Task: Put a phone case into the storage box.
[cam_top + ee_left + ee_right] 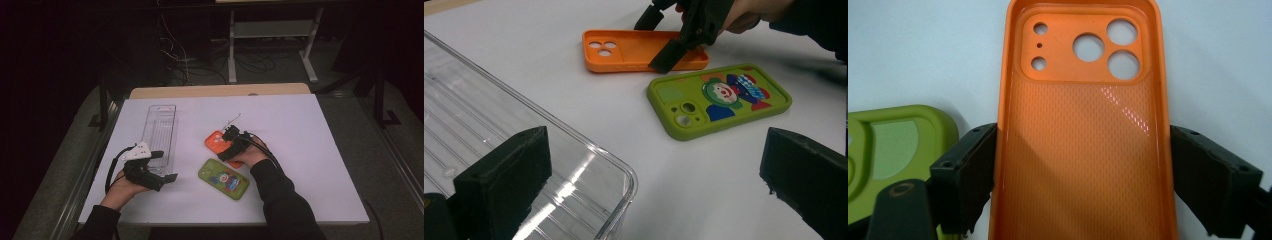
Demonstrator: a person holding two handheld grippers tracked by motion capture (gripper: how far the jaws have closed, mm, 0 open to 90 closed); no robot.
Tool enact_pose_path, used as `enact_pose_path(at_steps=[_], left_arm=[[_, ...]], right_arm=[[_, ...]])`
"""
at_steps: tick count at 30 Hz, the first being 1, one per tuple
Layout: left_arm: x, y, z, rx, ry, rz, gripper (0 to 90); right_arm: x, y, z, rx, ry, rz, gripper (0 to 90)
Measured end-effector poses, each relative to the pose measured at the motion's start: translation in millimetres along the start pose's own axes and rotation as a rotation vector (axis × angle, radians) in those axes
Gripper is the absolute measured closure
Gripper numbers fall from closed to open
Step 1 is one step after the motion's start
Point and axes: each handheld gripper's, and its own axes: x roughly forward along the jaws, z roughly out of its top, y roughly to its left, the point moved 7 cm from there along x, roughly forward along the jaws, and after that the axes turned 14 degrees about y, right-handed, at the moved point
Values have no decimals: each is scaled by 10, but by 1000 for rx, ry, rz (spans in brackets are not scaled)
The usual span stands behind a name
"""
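in the high view, a white table [300,165] carries a clear plastic tray [161,131] at the left, an orange phone case [218,141] near the middle and a green phone case [223,178] just in front of it, nearer the person. the left gripper [167,166] rests at the near end of the tray, held in the person's left hand [120,187], its jaws spread with the tray's near corner between them. the right gripper [231,134] sits over the orange case, held by the right hand [250,156], with a dark sleeve [282,200] running back to the bottom edge. in the left gripper view, the 2 black jaws stand wide apart and pinch nothing; one is over the tray [524,145], the other over bare table at the right. beyond them the green case [719,100] lies printed side up with a cartoon clown figure, and the orange case [639,50] lies hollow side up behind it, the 2 close but apart. the right gripper [664,40] straddles the orange case there, 1 jaw on each long side. in the right gripper view, the orange case [1083,150] lies lengthwise between the jaws, its camera cut-outs at the far end. both pads sit right at its long side walls, seemingly touching; whether they press firmly i cannot tell. a corner of the green case [893,145] shows at the left, beside the left-hand jaw.
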Motion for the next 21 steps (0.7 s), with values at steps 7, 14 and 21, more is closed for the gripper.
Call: enact_pose_path(at_steps=[7,14,21], left_arm=[[-1,5,1,0,-2,0,0],[3,1,6,-11,-2,-1,0],[1,7,14,-15,4,0,0]], right_arm=[[-281,-115,3,12,-38,5,151],[-574,-310,-205,35,-35,21,150],[-692,-379,-436,44,-42,26,150]])
